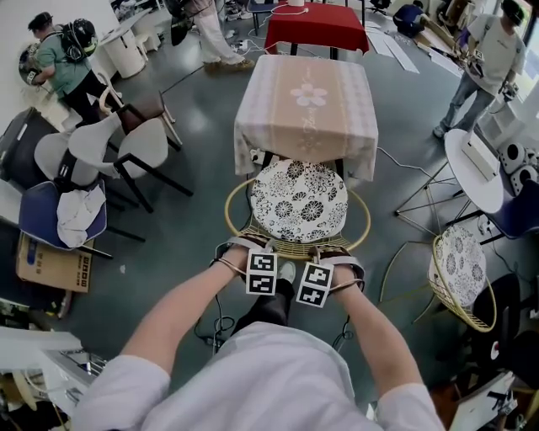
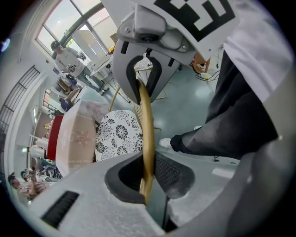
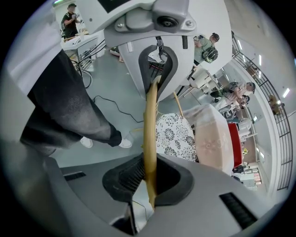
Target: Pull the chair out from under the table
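The chair (image 1: 299,200) has a gold wire frame and a round black-and-white floral cushion; its front sits at the near edge of the table (image 1: 305,101), which wears a pinkish cloth. The chair's back rim (image 1: 295,250) curves toward me. My left gripper (image 1: 253,257) is shut on that rim's left part and my right gripper (image 1: 324,261) on its right part. In the left gripper view the gold rim (image 2: 147,139) runs between the pads of the left gripper (image 2: 147,180). The right gripper (image 3: 150,180) likewise clamps the rim (image 3: 150,134), with the cushion (image 3: 175,136) beyond it.
A second wicker chair (image 1: 463,269) stands at the right beside a round white table (image 1: 476,168). Grey chairs (image 1: 135,147) and a cardboard box (image 1: 50,265) crowd the left. A red-clothed table (image 1: 316,25) is behind. People stand at the far corners. Cables lie on the floor.
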Demonstrator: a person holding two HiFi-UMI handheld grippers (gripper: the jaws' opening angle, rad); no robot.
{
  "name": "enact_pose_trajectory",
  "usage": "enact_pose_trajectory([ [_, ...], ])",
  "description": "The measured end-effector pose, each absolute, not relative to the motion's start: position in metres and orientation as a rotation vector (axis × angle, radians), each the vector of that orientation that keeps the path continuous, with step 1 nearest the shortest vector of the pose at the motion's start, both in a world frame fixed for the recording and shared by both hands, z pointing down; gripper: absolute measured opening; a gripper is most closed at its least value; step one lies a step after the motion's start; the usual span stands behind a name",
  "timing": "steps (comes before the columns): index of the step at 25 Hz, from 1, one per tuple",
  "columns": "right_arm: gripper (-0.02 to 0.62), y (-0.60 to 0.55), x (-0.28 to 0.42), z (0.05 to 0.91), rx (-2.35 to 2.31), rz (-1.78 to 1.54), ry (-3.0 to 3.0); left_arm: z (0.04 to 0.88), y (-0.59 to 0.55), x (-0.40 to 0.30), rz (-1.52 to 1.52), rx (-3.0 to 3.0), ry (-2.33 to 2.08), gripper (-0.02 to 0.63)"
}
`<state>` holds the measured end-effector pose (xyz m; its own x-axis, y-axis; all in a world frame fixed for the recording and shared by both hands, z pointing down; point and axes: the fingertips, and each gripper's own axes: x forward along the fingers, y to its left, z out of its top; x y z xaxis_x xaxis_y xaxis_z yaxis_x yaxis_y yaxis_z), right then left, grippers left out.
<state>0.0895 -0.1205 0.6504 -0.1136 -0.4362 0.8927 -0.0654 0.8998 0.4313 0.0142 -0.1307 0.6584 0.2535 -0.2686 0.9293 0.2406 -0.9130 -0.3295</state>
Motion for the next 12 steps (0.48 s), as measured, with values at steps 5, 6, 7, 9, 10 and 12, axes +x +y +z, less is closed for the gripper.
enact_pose_trajectory([
  [5, 0.040, -0.101, 0.087, 0.651, 0.389, -0.329, -1.668, 0.659, -0.111, 0.011, -1.695, -2.127, 0.024, 0.048],
  [6, 0.040, -0.097, 0.086, 0.652, 0.390, -0.329, -1.668, 0.660, -0.108, 0.011, -1.695, -2.127, 0.026, 0.048],
  [7, 0.040, -0.093, 0.085, 0.652, 0.391, -0.328, -1.667, 0.660, -0.104, 0.010, -1.695, -2.127, 0.027, 0.048],
  [9, 0.040, -0.086, 0.083, 0.652, 0.391, -0.326, -1.668, 0.660, -0.097, 0.008, -1.695, -2.126, 0.027, 0.049],
  [10, 0.040, -0.081, 0.082, 0.652, 0.391, -0.325, -1.669, 0.660, -0.093, 0.008, -1.695, -2.126, 0.027, 0.048],
  [12, 0.040, -0.072, 0.081, 0.652, 0.391, -0.326, -1.668, 0.661, -0.084, 0.006, -1.695, -2.126, 0.026, 0.049],
])
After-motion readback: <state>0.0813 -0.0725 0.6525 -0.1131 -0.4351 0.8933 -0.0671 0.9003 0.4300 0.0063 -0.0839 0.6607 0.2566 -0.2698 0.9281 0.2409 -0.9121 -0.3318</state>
